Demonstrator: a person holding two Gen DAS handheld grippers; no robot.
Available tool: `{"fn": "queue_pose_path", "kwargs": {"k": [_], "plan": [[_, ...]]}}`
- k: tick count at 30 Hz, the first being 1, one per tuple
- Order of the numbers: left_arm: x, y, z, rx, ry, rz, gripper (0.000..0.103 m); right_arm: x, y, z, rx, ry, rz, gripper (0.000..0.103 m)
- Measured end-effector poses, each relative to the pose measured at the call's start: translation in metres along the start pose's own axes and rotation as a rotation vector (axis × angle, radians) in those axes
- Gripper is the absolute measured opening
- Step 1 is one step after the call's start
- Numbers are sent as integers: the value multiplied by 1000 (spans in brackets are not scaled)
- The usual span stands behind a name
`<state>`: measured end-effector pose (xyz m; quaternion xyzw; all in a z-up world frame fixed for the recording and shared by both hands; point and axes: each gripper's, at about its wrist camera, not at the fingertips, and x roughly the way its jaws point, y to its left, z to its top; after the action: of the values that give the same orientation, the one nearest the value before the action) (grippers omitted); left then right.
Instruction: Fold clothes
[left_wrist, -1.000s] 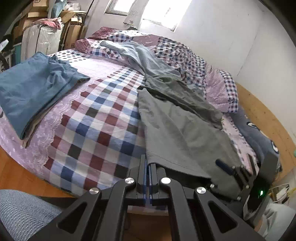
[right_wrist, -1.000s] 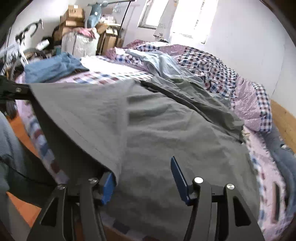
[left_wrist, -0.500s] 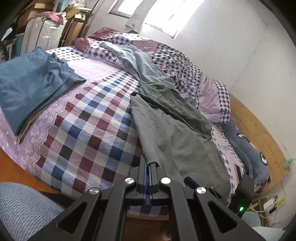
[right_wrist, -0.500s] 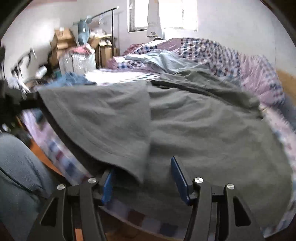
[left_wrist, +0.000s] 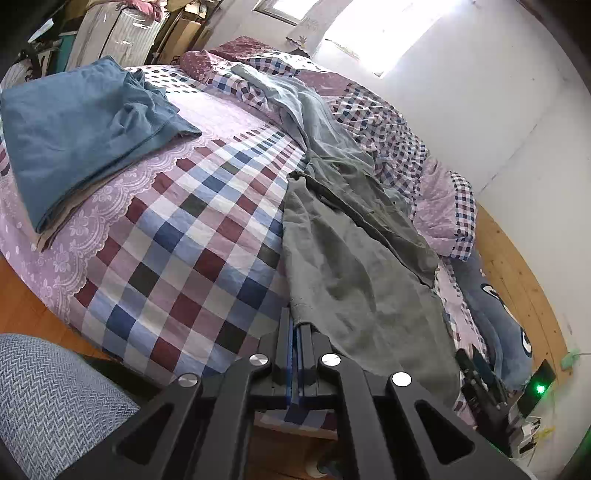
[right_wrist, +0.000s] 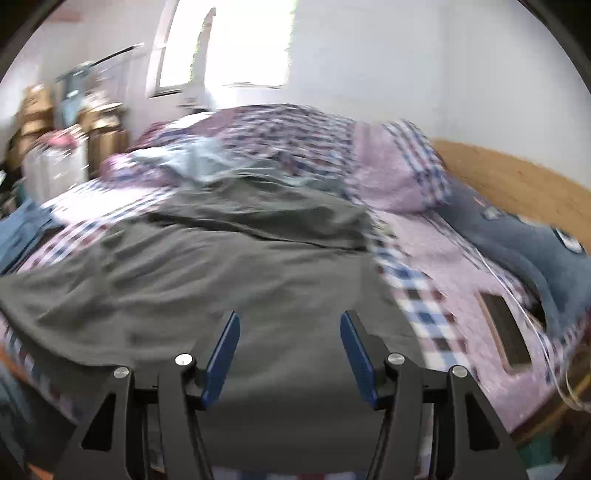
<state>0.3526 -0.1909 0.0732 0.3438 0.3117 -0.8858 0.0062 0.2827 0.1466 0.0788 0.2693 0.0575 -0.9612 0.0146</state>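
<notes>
Left wrist, grey garment (left_wrist: 343, 266) edge pinched between fingers (left_wrist: 286, 332)

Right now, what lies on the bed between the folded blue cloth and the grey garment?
Only bare checked bedspread between the blue cloth and grey garment, per the left wrist view.

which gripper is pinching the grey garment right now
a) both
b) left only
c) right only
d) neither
b) the left gripper is closed on the near edge of the grey garment, while the right gripper has its jaws spread wide over the cloth with nothing clamped.
</notes>
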Motion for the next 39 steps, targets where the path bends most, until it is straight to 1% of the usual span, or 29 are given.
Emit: {"fn": "queue_pose_path", "kwargs": {"k": [2, 3, 4, 7, 11, 14, 15, 17, 18, 19, 21, 23, 25, 27, 28, 30, 32, 34, 35, 39], "plan": [[1, 0, 0, -4, 4, 1, 0, 4, -16, 0, 64, 50, 48, 60], [1, 1, 0, -7, 6, 2, 0, 4, -16, -2, 76, 66, 89, 60], [2, 1, -1, -11, 9, 3, 0, 3, -10, -6, 69, 90, 165, 60], [4, 2, -1, -17, 15, 6, 0, -3, 19, -16, -16, 120, 323, 61], [4, 1, 0, -16, 8, 7, 0, -12, 66, -34, -178, 179, 480, 60], [4, 2, 0, -18, 8, 12, 0, -6, 81, -45, -250, 214, 464, 59], [5, 2, -1, -17, 10, 14, 0, -2, 84, -47, -262, 229, 456, 54], [7, 3, 0, -12, 19, 24, 0, 8, 89, -51, -268, 264, 453, 37], [9, 3, -1, -10, 29, 33, 0, 15, 92, -54, -281, 284, 440, 11], [11, 3, -1, -9, 38, 39, 0, 21, 94, -56, -294, 302, 427, 0], [18, 4, -3, -8, 73, 73, 0, 26, 97, -61, -314, 316, 405, 0], [25, 5, -5, -8, 108, 109, 0, 20, 90, -55, -296, 278, 396, 0], [32, 7, -7, -7, 144, 145, 8, 9, 79, -43, -261, 228, 396, 0], [38, 6, -10, 5, 174, 176, 31, 1, 67, -31, -216, 182, 403, 0], [37, 2, -11, 21, 172, 176, 35, -2, 63, -26, -193, 164, 410, 0], [35, -4, -15, 53, 164, 177, 52, -6, 60, -19, -172, 144, 412, 0], [32, -10, -18, 82, 157, 180, 61, -11, 56, -15, -152, 118, 418, 0], [33, -16, -21, 113, 167, 177, 65, -17, 55, -11, -150, 84, 402, 0], [35, -19, -22, 128, 175, 179, 67, -17, 56, -10, -152, 89, 407, 0], [40, -21, -24, 152, 199, 194, 68, -4, 60, -19, -163, 164, 431, 1]]}}
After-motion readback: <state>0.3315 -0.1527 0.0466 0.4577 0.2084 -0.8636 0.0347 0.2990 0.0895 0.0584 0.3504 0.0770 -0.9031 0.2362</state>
